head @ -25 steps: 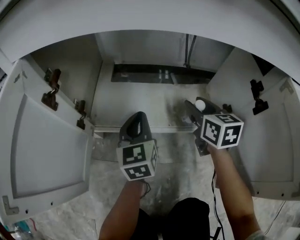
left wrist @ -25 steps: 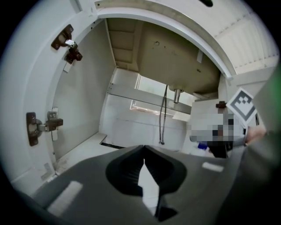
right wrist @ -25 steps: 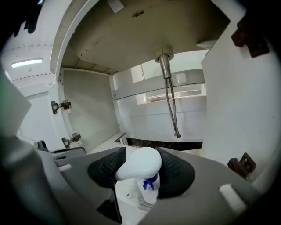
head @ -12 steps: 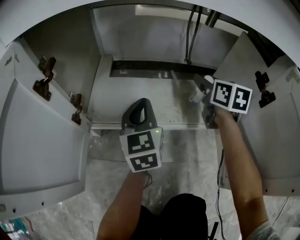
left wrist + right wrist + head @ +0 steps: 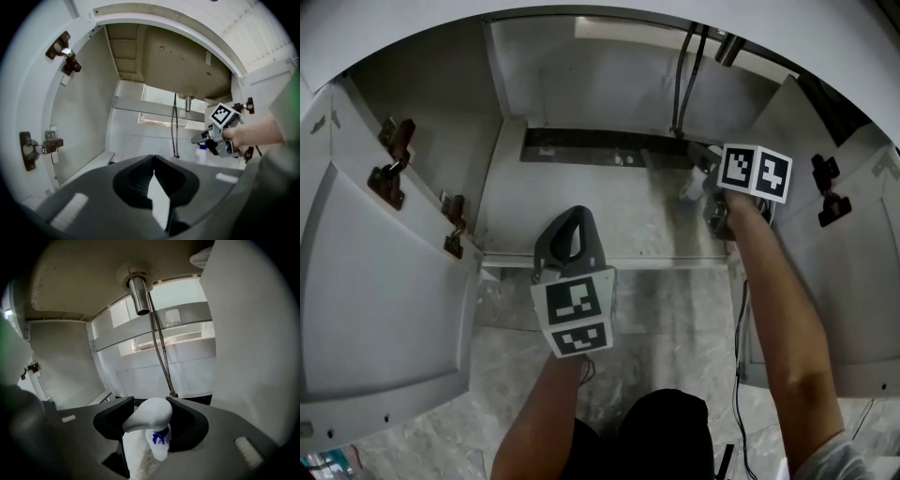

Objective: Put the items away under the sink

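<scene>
Right, in the head view my right gripper (image 5: 701, 176) is reached into the far right of the cupboard under the sink. It is clenched on the white spray bottle (image 5: 688, 194), which hangs low over the cabinet floor (image 5: 581, 211). I cannot tell whether its base touches down. My left gripper (image 5: 574, 217) hovers at the near edge, about the middle, well apart from the bottle. The left door (image 5: 384, 300) stands open with its brown hinges (image 5: 389, 173) out to the side.

In the left gripper view my jaws meet at the tips with nothing in them, so that tool is closed and empty. The sink bowl (image 5: 187, 61) hangs overhead, leaving plenty of height.

In the right gripper view the bottle's trigger head stands up between my jaws, with its neck pinched lower down. Ahead, the drain pipe (image 5: 139, 296) comes down from the bowl and two hoses (image 5: 161, 359) run to the far floor. The right wall (image 5: 253, 343) is close beside me.

To do this well, I judge I should:
- keep the bottle upright
- set its base flat on the floor, to the right of the hoses and short of the wall
- loosen the jaws only then
- draw straight back, so the jaws do not catch the trigger head and tip the bottle
</scene>
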`<action>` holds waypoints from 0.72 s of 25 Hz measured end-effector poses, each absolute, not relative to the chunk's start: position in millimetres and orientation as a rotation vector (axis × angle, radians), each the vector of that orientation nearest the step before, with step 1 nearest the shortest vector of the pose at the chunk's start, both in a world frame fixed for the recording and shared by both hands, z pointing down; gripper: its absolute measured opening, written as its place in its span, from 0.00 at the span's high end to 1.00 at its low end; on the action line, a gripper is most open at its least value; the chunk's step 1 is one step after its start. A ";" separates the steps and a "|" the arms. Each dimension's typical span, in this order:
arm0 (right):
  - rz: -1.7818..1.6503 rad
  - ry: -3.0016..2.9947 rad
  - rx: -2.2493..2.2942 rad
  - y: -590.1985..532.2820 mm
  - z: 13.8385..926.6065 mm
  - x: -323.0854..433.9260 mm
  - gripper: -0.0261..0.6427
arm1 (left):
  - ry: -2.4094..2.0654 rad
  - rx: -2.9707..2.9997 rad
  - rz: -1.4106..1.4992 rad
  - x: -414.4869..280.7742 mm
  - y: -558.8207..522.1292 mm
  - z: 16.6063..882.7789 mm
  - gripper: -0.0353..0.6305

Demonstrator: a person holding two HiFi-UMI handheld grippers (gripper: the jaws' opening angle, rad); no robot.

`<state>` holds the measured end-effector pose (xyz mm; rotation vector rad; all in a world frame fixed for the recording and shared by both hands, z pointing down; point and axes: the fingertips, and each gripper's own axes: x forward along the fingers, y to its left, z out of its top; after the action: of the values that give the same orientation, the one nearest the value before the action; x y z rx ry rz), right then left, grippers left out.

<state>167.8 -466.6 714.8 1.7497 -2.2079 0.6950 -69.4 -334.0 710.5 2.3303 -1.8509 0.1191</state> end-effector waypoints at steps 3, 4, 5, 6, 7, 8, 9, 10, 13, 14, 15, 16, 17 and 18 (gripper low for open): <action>0.635 -2.229 1.777 -464.1 715.0 167.7 0.63 | -1.850 2.342 0.120 -67.6 -333.3 708.7 0.93; 0.589 -2.223 1.785 -463.5 714.9 168.2 0.62 | -1.847 2.344 0.117 -65.9 -333.4 708.4 0.93; 0.523 -2.208 1.787 -462.8 715.1 168.3 0.63 | -1.843 2.346 0.114 -63.9 -333.6 708.3 0.93; 0.441 -2.187 1.779 -461.9 715.6 168.2 0.63 | -1.838 2.347 0.112 -61.8 -333.8 708.5 0.93; 0.354 -2.162 1.764 -460.5 716.3 167.8 0.63 | -1.833 2.349 0.111 -59.8 -333.7 708.7 0.93; 0.278 -2.141 1.748 -459.1 717.2 167.2 0.63 | -1.829 2.353 0.112 -58.0 -333.5 708.8 0.93; 0.228 -2.135 1.735 -457.8 718.0 166.0 0.63 | -1.829 2.358 0.115 -56.6 -333.2 708.8 0.93; 0.206 -2.144 1.728 -457.0 718.5 164.7 0.61 | -1.828 2.363 0.119 -55.4 -333.0 708.9 0.93; 0.197 -2.212 1.772 -455.8 714.4 166.0 0.46 | -1.814 2.373 0.123 -51.9 -333.6 709.8 0.93; 0.175 -2.233 1.797 -454.8 710.7 166.4 0.45 | -1.810 2.377 0.119 -51.6 -333.7 710.0 0.93; 0.142 -2.249 1.817 -453.2 706.8 166.2 0.45 | -1.809 2.380 0.112 -51.7 -333.9 709.9 0.93; 0.107 -2.258 1.831 -451.2 703.0 165.6 0.45 | -1.808 2.380 0.105 -51.7 -334.2 709.7 0.93; 0.074 -2.261 1.844 -448.5 699.0 164.9 0.44 | -1.806 2.375 0.101 -51.6 -334.7 709.8 0.93; 0.042 -2.259 1.860 -444.7 695.2 164.3 0.44 | -1.804 2.366 0.103 -51.6 -334.9 710.7 0.93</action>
<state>164.3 -444.7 695.2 1.8599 -2.2588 0.0425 -51.6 -334.9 710.7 2.3657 -1.8038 0.1032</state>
